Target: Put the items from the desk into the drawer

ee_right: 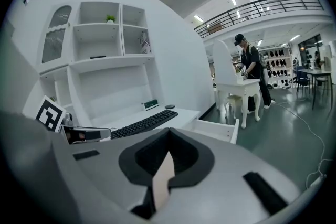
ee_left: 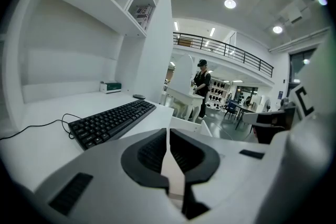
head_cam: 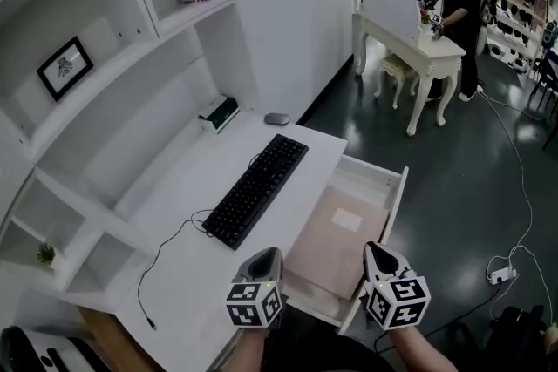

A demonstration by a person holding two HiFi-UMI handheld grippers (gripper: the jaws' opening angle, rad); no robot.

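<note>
Both tools sit low and close in. The left tool [head_cam: 264, 260] has its jaws pressed together with nothing between them, and the right tool [head_cam: 380, 255] is the same, shut tight and empty. So nothing is in hand; this reads as the gap between grabs, with a pick about to be set up.

Just ahead of the right tool, the drawer [head_cam: 395, 194] stands pulled out. Inside lies a flat tan folder [head_cam: 336, 240] with a white label, covering most of the bottom. Whether it came off the surface I can't say.

On to the white surface [head_cam: 218, 165], beside the drawer and ahead of the left tool. A black keyboard [head_cam: 257, 187] lies at a slant, its cable [head_cam: 170, 246] trailing toward the near edge. Farther back there's a small grey mouse [head_cam: 276, 118], and near it, against the back wall, a small green-and-white box [head_cam: 218, 112]. All three are waiting out on top.

My read is that the keyboard is nearest, so the left tool would have to spread its jaws, reach forward and take it by an edge, minding that cable. It's long, and fitting it over the folder could be awkward.
</note>
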